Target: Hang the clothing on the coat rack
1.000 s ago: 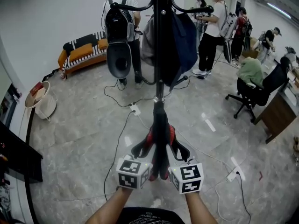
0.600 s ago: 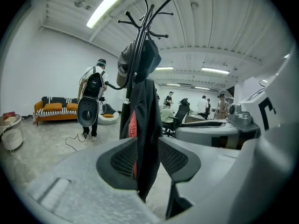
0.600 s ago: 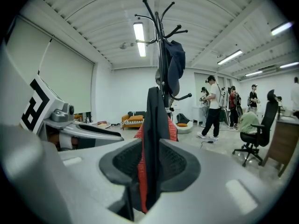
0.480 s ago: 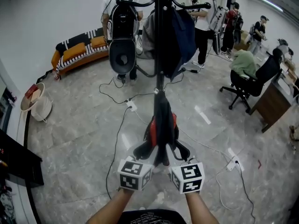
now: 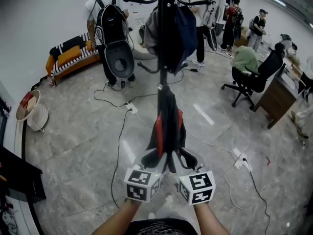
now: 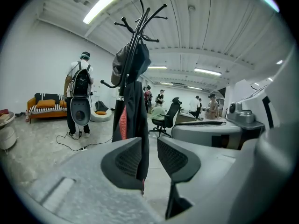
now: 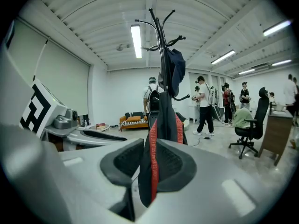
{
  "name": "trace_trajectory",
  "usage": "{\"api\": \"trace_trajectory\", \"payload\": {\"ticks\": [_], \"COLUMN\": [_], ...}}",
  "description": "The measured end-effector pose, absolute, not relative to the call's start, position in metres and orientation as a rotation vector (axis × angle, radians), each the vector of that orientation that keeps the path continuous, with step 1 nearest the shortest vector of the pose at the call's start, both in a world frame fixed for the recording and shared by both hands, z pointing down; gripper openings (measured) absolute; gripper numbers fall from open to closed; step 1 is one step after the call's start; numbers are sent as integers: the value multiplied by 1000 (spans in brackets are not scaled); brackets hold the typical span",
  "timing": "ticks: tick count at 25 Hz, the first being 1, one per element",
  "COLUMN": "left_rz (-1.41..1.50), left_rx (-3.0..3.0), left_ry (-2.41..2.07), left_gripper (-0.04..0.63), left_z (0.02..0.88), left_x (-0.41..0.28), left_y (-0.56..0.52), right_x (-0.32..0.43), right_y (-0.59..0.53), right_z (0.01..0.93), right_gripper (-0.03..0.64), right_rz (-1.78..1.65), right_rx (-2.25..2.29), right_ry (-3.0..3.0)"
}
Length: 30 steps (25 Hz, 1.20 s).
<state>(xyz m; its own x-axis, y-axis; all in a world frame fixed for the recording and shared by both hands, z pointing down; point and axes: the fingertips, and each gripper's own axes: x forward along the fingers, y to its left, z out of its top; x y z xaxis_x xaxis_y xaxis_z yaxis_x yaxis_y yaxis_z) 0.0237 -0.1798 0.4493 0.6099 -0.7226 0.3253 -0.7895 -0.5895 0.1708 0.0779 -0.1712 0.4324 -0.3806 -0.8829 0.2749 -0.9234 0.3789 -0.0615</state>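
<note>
A black garment with red stripes (image 5: pixel 167 126) hangs down along the black coat rack (image 5: pixel 164 13), its lower end between my two grippers. Dark blue and grey clothes (image 5: pixel 182 28) hang higher on the rack. My left gripper (image 5: pixel 155 159) has the garment's edge (image 6: pixel 135 120) lying against one pad, with a gap to the other pad. My right gripper (image 5: pixel 185 159) has the red-striped cloth (image 7: pixel 156 139) between its jaws. They are closing, and a gap still shows on one side. Both grippers sit side by side, low in the head view.
A person with a backpack (image 5: pixel 110 28) stands left of the rack. Several people (image 5: pixel 230 18) stand behind it. Someone sits in an office chair (image 5: pixel 247 72) by a desk (image 5: pixel 279 97). Cables and power strips (image 5: pixel 129 106) cross the floor. An orange sofa (image 5: pixel 73 58) lines the wall.
The room has slid up and left in the head view, and the garment now looks longer from rack to grippers. Both grippers keep their places at the garment's lower end.
</note>
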Motion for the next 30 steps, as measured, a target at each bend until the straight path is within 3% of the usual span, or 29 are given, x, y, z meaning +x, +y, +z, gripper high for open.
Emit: {"api": "trace_trajectory", "payload": {"ticks": [3, 8, 12, 30], "left_rz": [329, 276, 252, 250], "left_rx": [2556, 2540, 2564, 2597], "left_ry": [-1208, -1244, -1255, -1225], "left_gripper": [107, 31, 11, 5], "left_z": [447, 439, 432, 440], "left_x": [22, 8, 4, 13], "left_y": [-164, -141, -124, -86], "right_x": [71, 63, 59, 53], "right_y": [-156, -131, -110, -61], "right_z": [428, 421, 415, 427], "right_gripper": [75, 40, 28, 2], "right_rz": [310, 300, 296, 243], "right_rx": [1646, 1684, 1702, 1693], "right_ry": [-2436, -2422, -2417, -2385]}}
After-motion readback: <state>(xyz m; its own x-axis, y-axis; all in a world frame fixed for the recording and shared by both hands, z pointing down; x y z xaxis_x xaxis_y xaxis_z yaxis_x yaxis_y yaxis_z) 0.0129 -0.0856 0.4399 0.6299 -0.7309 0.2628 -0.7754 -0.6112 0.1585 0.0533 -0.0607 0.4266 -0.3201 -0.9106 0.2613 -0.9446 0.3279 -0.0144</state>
